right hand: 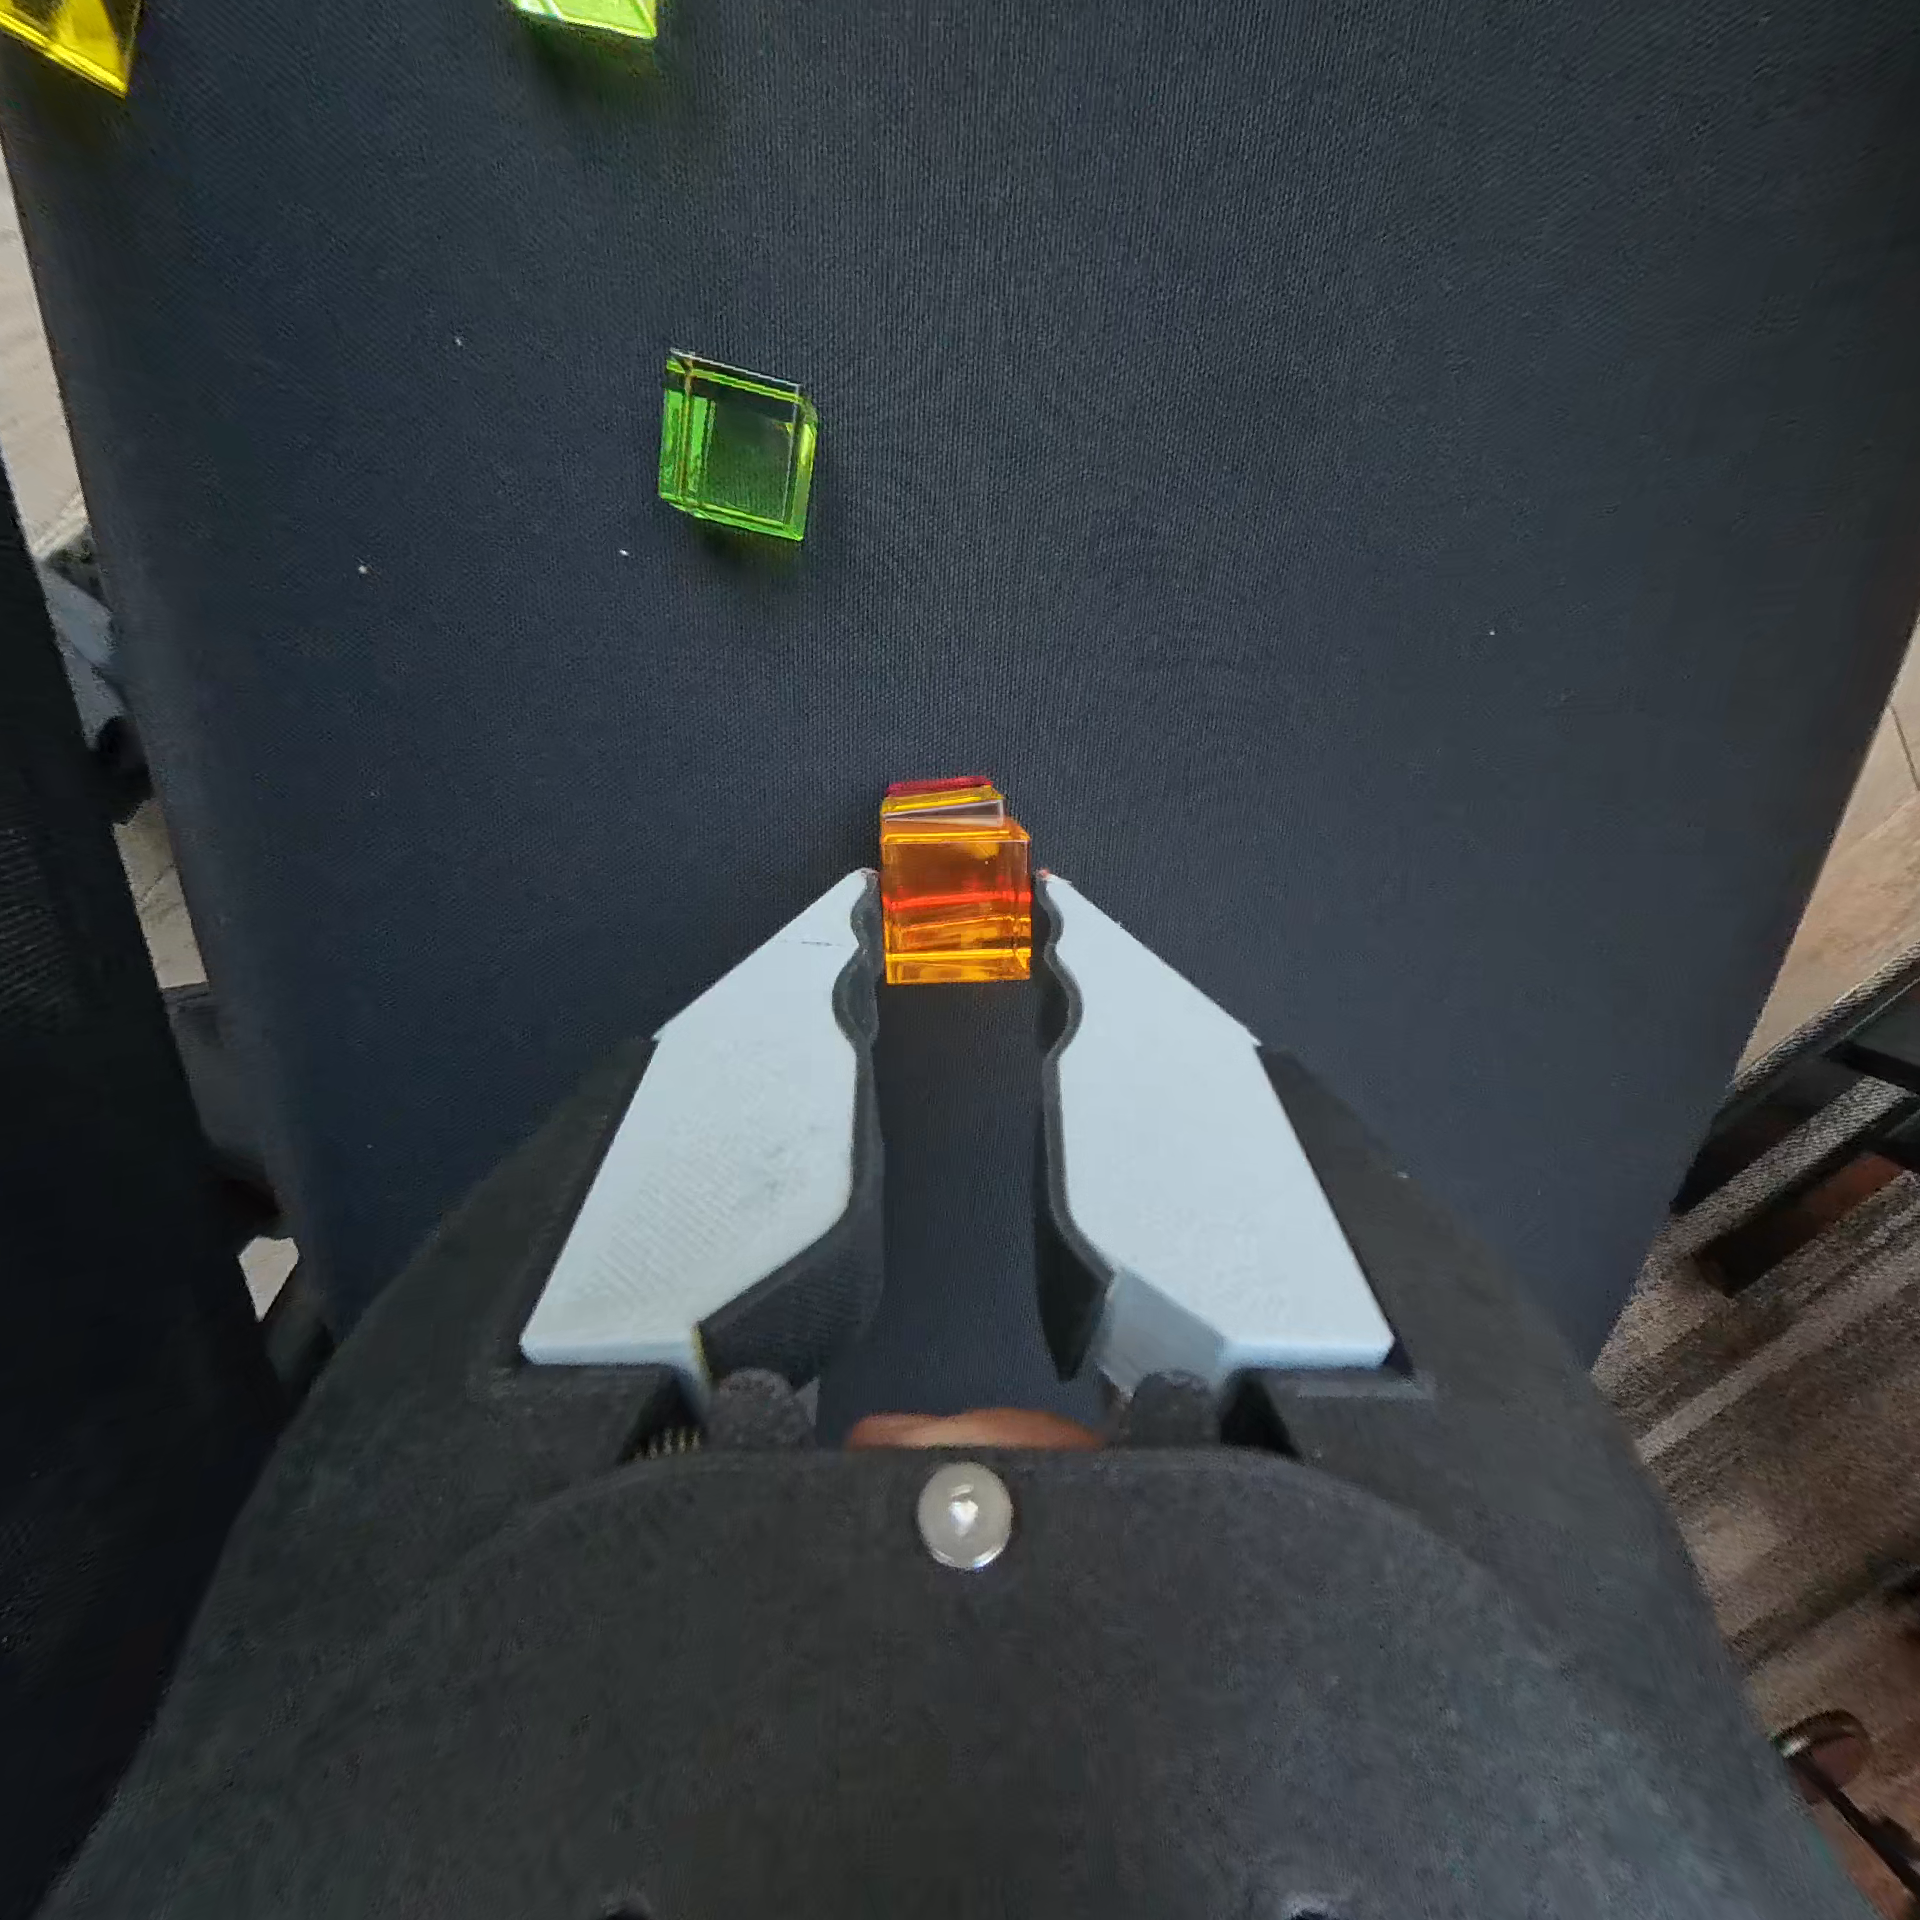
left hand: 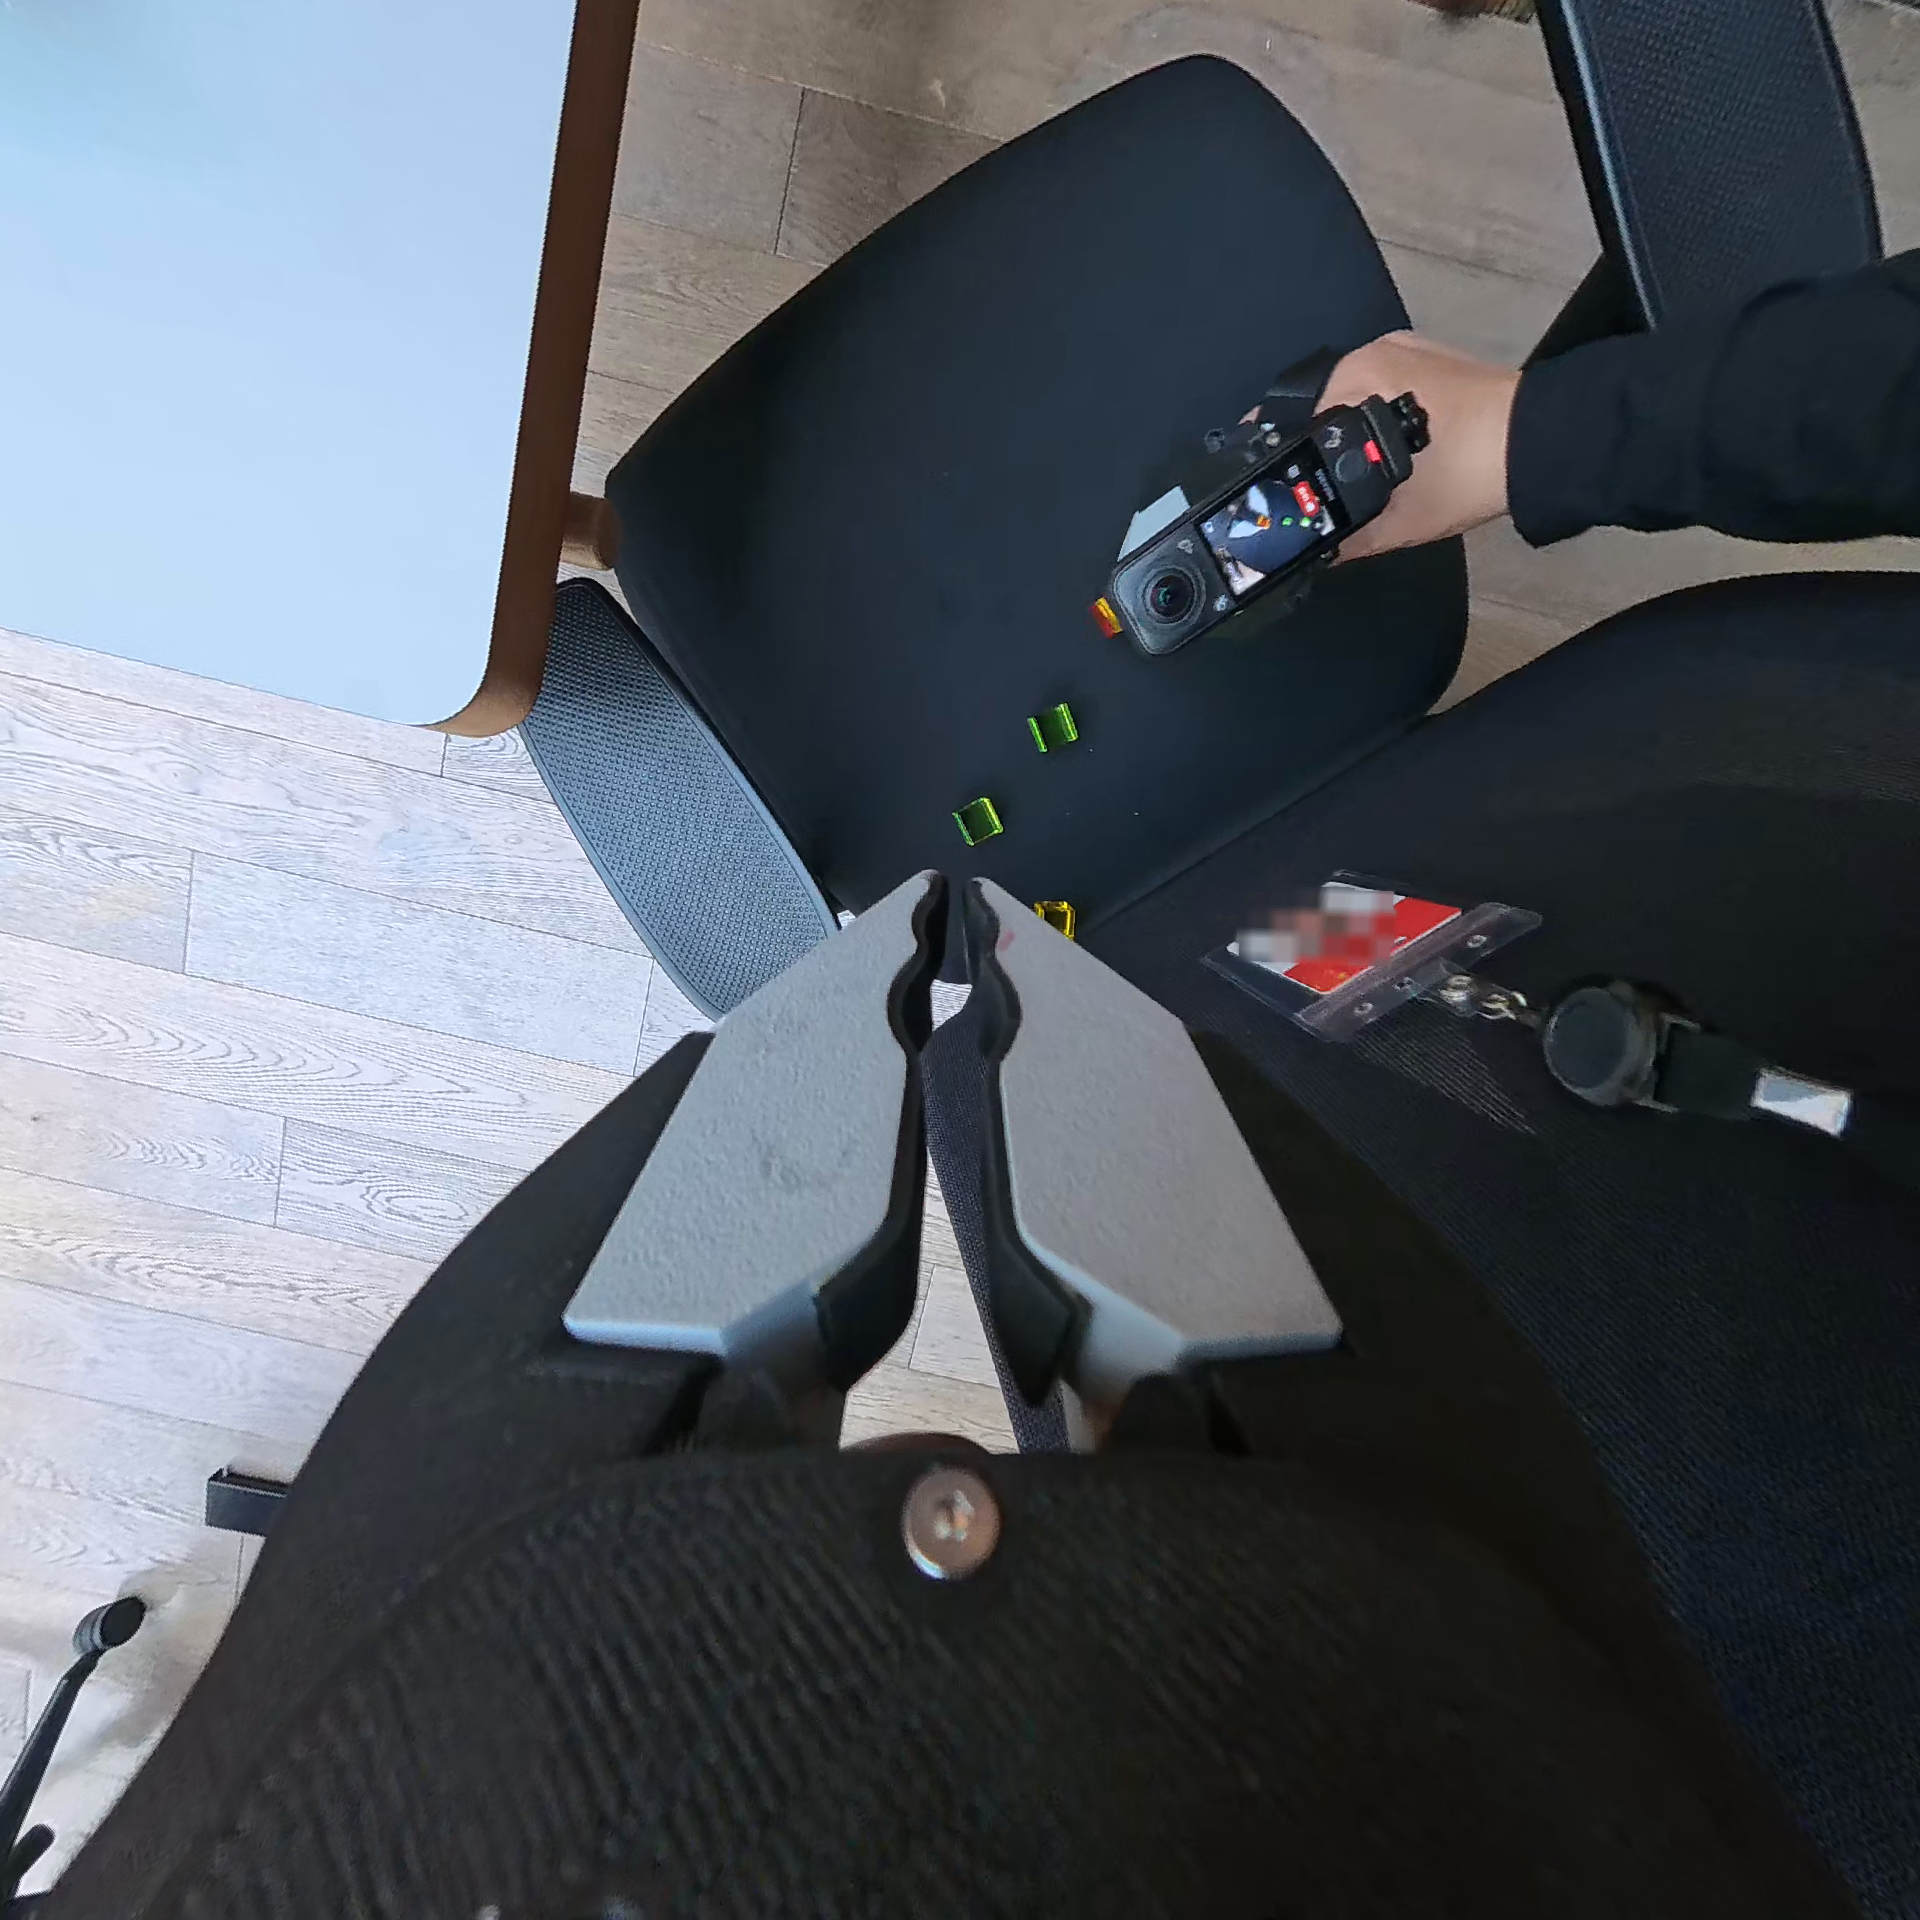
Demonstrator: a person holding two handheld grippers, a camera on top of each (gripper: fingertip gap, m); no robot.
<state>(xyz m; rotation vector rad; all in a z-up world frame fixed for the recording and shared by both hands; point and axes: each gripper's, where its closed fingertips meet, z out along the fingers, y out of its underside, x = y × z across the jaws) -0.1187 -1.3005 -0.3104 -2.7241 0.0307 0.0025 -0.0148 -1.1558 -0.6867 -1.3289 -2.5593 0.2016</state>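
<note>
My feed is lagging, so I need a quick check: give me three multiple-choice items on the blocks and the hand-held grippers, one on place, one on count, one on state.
1. The orange block sits
A. between the right hand-held gripper's fingertips
B. on the table
C. on the floor

2. Green blocks on the chair seat:
A. none
B. two
C. five

3. The left hand-held gripper is
A. wide open
B. shut, empty
C. shut on a green block

Key: 1 A, the fingertips flank it closely; 2 B, one and another show in the left wrist view; 3 B, its tips nearly meet with nothing between.
</note>
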